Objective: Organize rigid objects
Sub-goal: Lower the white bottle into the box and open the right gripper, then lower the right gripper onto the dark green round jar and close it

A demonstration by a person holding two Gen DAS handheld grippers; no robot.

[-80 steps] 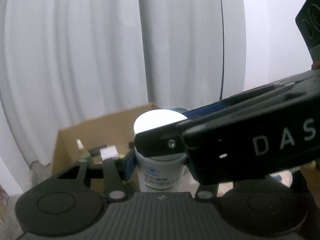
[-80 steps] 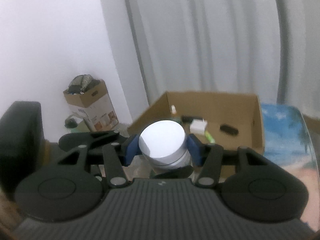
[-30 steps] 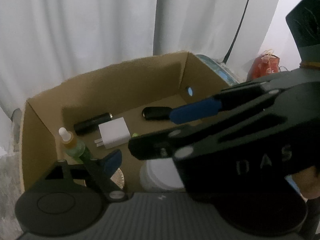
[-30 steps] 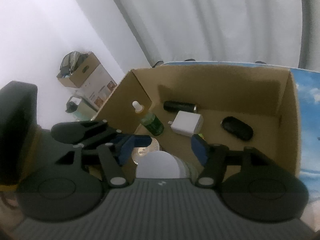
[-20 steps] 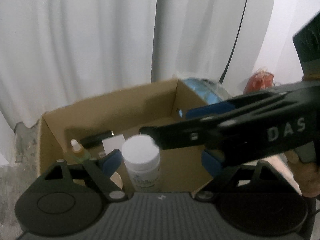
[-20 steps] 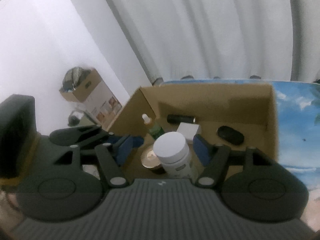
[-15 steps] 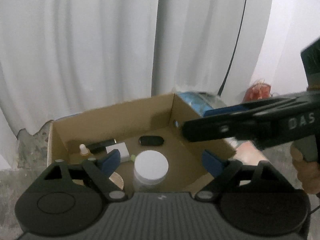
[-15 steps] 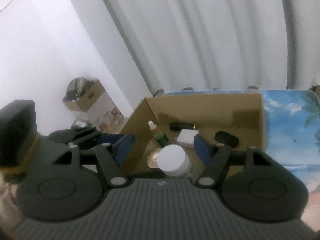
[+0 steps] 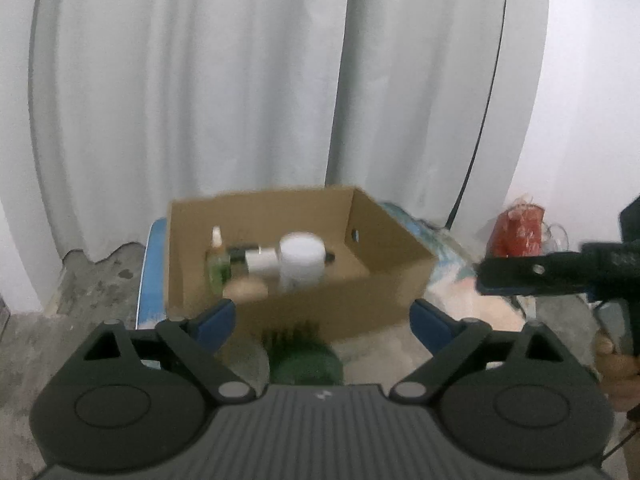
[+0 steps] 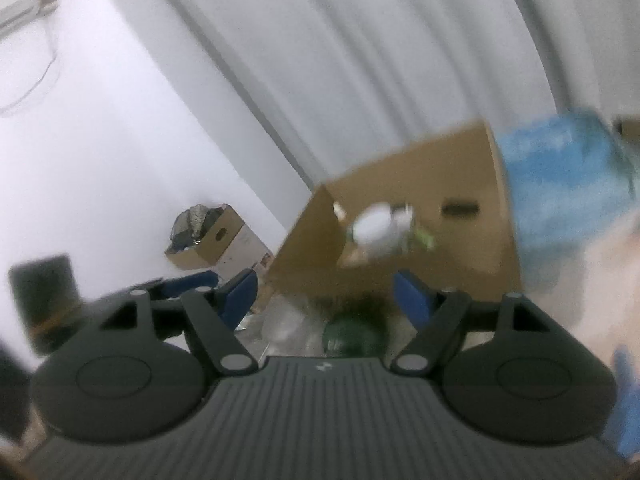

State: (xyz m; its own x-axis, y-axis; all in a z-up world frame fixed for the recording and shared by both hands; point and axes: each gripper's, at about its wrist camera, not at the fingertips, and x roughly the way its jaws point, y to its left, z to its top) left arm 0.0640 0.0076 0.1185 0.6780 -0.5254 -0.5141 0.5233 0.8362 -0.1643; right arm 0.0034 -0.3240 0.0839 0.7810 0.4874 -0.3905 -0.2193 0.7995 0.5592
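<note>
— Both grippers first: the left gripper (image 9: 322,318) has its blue pads spread wide with nothing between them, and the right gripper (image 10: 324,294) is just as wide and just as empty.

— Where is the white-capped jar (image 9: 301,258)?

— Inside the cardboard box (image 9: 384,296), standing upright near the middle. At its 9 o'clock sit a white charger block (image 9: 260,261) and a green dropper bottle (image 9: 218,266); something round and tan lies in front of them, too blurred to name. A dark item shows behind the jar at about 1 o'clock in the right wrist view.

— And outside the box?

— A dark green round object (image 9: 306,364) rests on the worktop just in front of the box's near wall, at 6 o'clock from it and between the left gripper's pads in its view. I judge that to be the next candidate for packing.

— What could go wrong?

— The right wrist view is smeared, so that gripper is swinging fast. Both tools hover near the same green piece and could knock together. A hasty reach could also catch the near wall and shove the box, toppling the tall dropper bottle against the jar.
</note>
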